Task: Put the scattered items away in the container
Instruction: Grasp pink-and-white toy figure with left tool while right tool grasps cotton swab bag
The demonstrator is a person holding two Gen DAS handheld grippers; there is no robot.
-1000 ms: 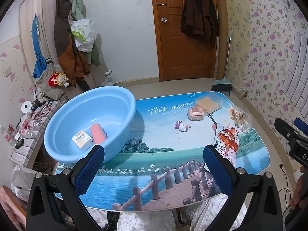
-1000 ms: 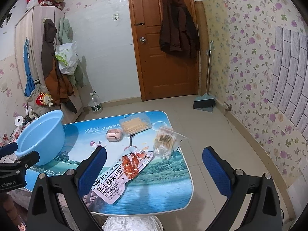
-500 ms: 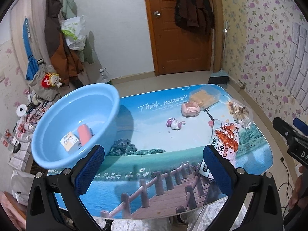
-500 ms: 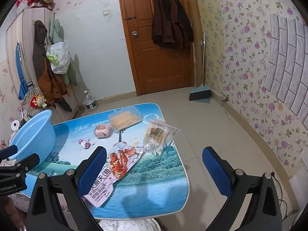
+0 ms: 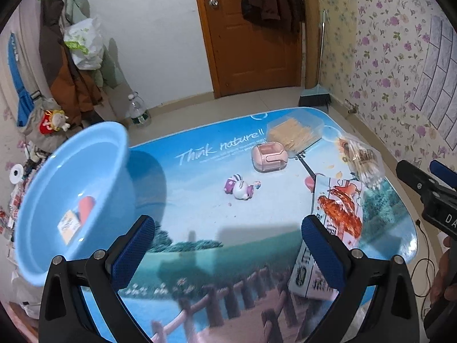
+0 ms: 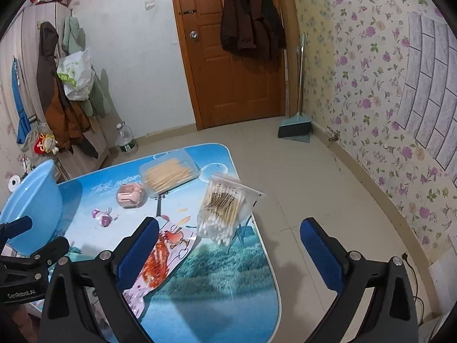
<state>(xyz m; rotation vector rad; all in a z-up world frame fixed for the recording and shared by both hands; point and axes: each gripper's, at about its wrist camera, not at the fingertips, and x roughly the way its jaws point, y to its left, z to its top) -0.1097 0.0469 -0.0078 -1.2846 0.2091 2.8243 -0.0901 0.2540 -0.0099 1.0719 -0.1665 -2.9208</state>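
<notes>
Partly done: the round light-blue plastic basin [image 5: 71, 188] holds a small white carton [image 5: 68, 224] and a red-orange tube [image 5: 85, 205]. Right of basin, on the table: purple toy figure [image 5: 240, 188], pink case [image 5: 268, 157], toothpick box [image 5: 294, 134], snack pouch [image 5: 340, 214], cotton-swab bag [image 6: 222, 214]. Left gripper [image 5: 228, 254] and right gripper [image 6: 228, 254] gape empty. Only the left view shows the basin's contents.

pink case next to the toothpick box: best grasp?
Probably from above, fingers across the pink case's two long sides. It lies flat on the table, low and rounded. The toothpick box sits close at its far right corner, so keep the fingers off that end. Its left and near sides look free.
</notes>
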